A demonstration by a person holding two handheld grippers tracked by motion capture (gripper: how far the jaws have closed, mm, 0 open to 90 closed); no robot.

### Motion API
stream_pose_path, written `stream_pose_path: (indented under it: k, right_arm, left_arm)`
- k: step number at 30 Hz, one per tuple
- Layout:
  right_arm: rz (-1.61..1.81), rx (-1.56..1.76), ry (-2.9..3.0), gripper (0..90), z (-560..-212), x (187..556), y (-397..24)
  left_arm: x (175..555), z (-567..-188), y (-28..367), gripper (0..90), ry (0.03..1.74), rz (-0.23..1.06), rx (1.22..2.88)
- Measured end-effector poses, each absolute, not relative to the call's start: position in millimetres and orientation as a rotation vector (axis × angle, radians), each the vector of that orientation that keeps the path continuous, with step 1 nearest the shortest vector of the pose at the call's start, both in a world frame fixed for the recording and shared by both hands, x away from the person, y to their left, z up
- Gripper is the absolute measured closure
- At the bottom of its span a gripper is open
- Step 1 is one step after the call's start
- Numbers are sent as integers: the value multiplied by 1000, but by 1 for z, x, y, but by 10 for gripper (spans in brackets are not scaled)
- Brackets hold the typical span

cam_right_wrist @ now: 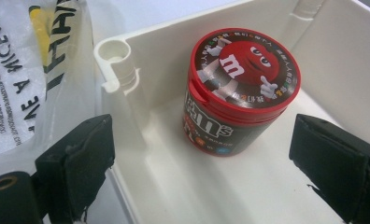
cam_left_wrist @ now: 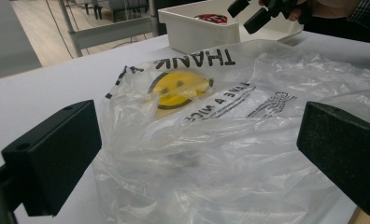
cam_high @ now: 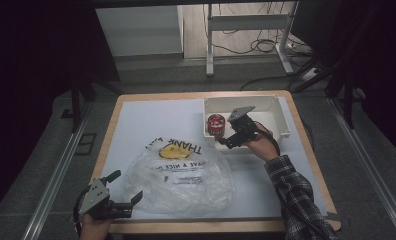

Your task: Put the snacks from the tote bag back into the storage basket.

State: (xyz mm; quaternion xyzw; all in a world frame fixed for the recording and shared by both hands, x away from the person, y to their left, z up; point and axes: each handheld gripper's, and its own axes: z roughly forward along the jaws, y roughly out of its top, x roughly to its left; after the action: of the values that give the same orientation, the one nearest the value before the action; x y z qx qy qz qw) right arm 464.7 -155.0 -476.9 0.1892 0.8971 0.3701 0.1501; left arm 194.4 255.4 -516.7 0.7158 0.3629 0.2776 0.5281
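High view: fixed above the near edge, facing forward and down over the whole white tabletop [cam_high: 151, 120]. Left gripper view: low, close to the clear crinkled plastic bag [cam_left_wrist: 230, 135]. Right gripper view: very near, down into the white rectangular plastic bin [cam_right_wrist: 141, 70]. Bag and bin shared by all three.

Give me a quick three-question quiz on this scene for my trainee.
1. True or false: the candy tub stands upright inside the white bin.
2. What lies between the jaws of the left gripper?
A. the tub
B. the edge of the plastic bag
C. a cable
3. Is the right gripper open or shut, and does it touch the tub?

Key:
1. True.
2. B; the jaws stand wide on either side of the bag and do not press on it.
3. Open; its jaws stand apart at the bin's near wall, short of the tub, one outside the wall and one inside.
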Motion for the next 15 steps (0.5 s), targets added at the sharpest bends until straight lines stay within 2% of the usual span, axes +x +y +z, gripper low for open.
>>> stream_pose_path:
  k: [15]
  right_arm:
    - [1080, 547, 2574, 72, -473, 452, -161]
  left_arm:
    - [194, -517, 255, 0, 869, 663, 1706]
